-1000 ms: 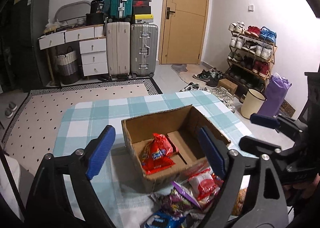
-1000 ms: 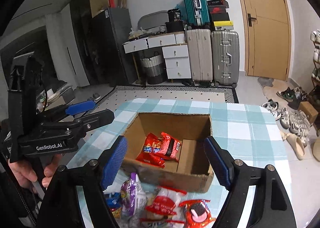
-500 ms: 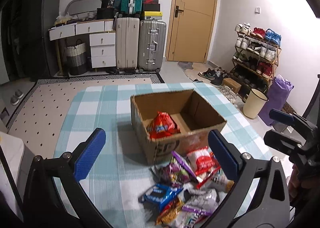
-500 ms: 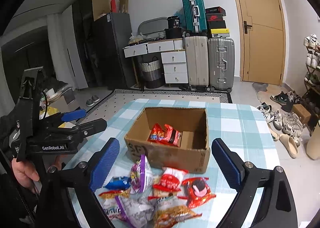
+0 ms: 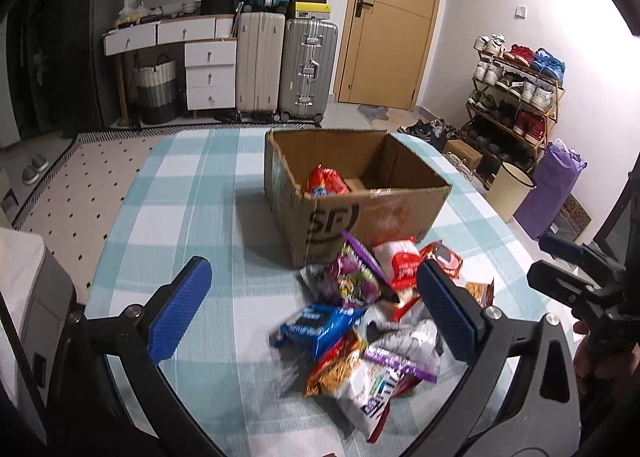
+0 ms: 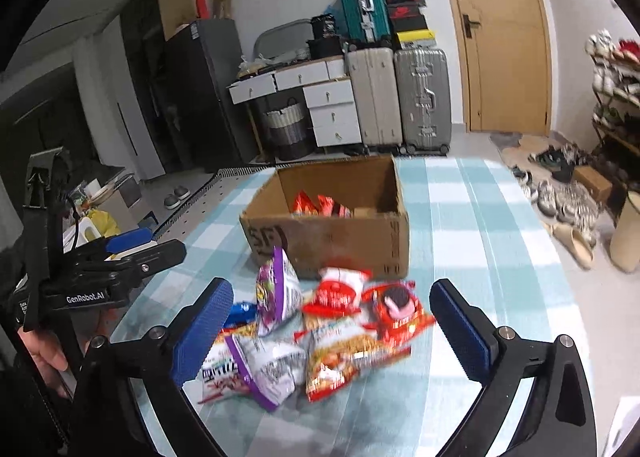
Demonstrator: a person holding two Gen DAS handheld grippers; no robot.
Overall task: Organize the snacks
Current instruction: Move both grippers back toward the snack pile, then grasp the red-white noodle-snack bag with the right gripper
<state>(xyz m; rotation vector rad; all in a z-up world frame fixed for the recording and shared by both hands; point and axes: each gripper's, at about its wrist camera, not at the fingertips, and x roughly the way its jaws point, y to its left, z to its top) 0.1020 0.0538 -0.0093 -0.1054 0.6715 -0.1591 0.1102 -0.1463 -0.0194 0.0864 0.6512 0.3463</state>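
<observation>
An open cardboard box (image 5: pixel 360 193) (image 6: pixel 328 233) stands on the teal-checked table (image 5: pixel 192 193) with a red snack bag (image 5: pixel 324 183) (image 6: pixel 316 205) inside. In front of it lies a pile of packets: a blue packet (image 5: pixel 316 325), a purple packet (image 5: pixel 352 281) (image 6: pixel 278 289), a red-and-white packet (image 6: pixel 340 293) and an orange packet (image 6: pixel 344 357). My left gripper (image 5: pixel 312 267) hangs open over the pile's left side and holds nothing. My right gripper (image 6: pixel 331 287) hovers above the pile with its jaws opening, pads off the packets.
The right gripper (image 5: pixel 572 269) shows at the left view's right edge, and the left gripper (image 6: pixel 132 249), with a hand on it, at the right view's left. Off the table's right stand a shoe rack (image 5: pixel 516 97), a bin (image 5: pixel 512 189) and shoes. Suitcases (image 5: pixel 284 65) stand behind.
Both grippers have drawn back from over the box and sunk toward the snack pile. Their jaws stand wider than before. The box looks farther away and the pile fills the foreground.
</observation>
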